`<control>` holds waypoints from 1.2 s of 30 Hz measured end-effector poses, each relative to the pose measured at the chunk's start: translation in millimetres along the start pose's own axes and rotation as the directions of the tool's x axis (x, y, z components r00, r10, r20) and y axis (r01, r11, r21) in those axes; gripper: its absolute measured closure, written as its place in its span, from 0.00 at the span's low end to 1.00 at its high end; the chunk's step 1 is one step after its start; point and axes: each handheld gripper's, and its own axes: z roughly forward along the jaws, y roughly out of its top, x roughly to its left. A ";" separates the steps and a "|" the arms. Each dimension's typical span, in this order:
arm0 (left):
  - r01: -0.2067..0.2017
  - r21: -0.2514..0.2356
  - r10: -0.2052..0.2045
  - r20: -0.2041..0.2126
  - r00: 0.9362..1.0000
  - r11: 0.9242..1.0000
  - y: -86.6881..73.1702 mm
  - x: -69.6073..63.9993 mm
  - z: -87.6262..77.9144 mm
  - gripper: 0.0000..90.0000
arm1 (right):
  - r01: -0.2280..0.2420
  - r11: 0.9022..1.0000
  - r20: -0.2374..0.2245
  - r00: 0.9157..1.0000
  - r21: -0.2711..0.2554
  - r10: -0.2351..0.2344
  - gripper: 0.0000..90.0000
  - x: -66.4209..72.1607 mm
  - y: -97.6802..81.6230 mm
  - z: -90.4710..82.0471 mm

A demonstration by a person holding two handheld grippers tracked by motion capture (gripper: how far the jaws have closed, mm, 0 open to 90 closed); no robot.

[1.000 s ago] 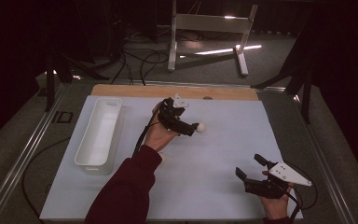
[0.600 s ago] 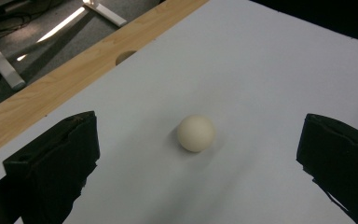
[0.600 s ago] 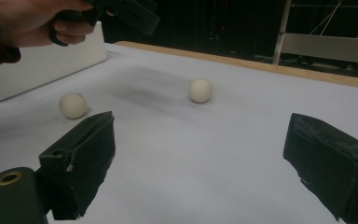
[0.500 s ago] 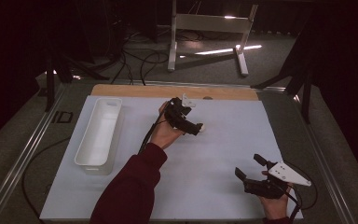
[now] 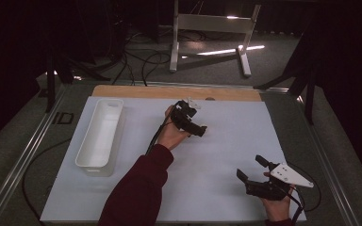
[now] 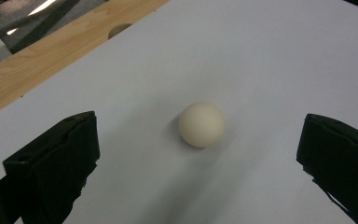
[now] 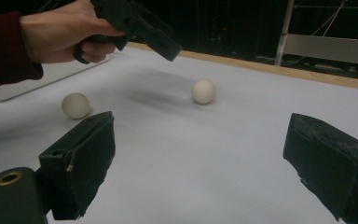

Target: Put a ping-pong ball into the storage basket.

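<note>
The table (image 5: pixel 122 197) spreads white before me, wide bare room across its near middle and right, a wooden strip along the far edge. The long white bin (image 5: pixel 99 134) lies at the left. My left claw (image 6: pixel 200 154) hovers released over a cream ball (image 6: pixel 201 124), jaws spread wide on either side, not touching it. From above my hand hides that ball. My right claw (image 7: pixel 196 163) rests near the right corner, released too. A second ball (image 7: pixel 75 105) lies further left.
</note>
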 end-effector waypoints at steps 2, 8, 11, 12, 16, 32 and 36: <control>0.003 0.022 -0.003 -0.002 1.000 1.000 0.3 0.0 5.5 0.00 | -0.001 1.000 0.000 1.000 -0.001 0.001 0.10 0.1 0.2 -0.1; -0.025 0.057 0.026 -0.006 1.000 0.998 9.6 -6.7 15.2 0.00 | 0.002 1.000 0.002 1.000 -0.005 -0.002 0.10 0.1 0.9 -0.7; -0.030 0.063 0.031 -0.017 0.999 0.998 12.4 -8.2 19.8 0.00 | 0.006 1.000 0.005 1.000 -0.003 -0.006 0.10 0.5 1.1 -0.7; -0.028 0.063 0.029 -0.016 0.999 0.998 12.6 -7.9 21.6 0.00 | 0.009 1.000 0.006 1.000 -0.002 -0.009 0.10 0.8 1.1 -0.6; -0.007 0.085 0.009 -0.014 1.000 0.996 10.3 -6.9 29.2 0.00 | 0.009 1.000 0.004 1.000 -0.005 -0.009 0.10 0.9 1.5 -0.6; 0.054 0.125 -0.050 -0.034 0.998 0.991 4.5 -4.2 51.4 0.00 | 0.005 1.000 0.000 1.000 -0.009 -0.005 0.10 1.9 1.5 -0.1; 0.062 0.135 -0.058 -0.033 0.998 0.989 3.5 -4.2 54.9 0.00 | 0.004 1.000 0.000 1.000 -0.010 -0.004 0.10 2.2 1.6 0.0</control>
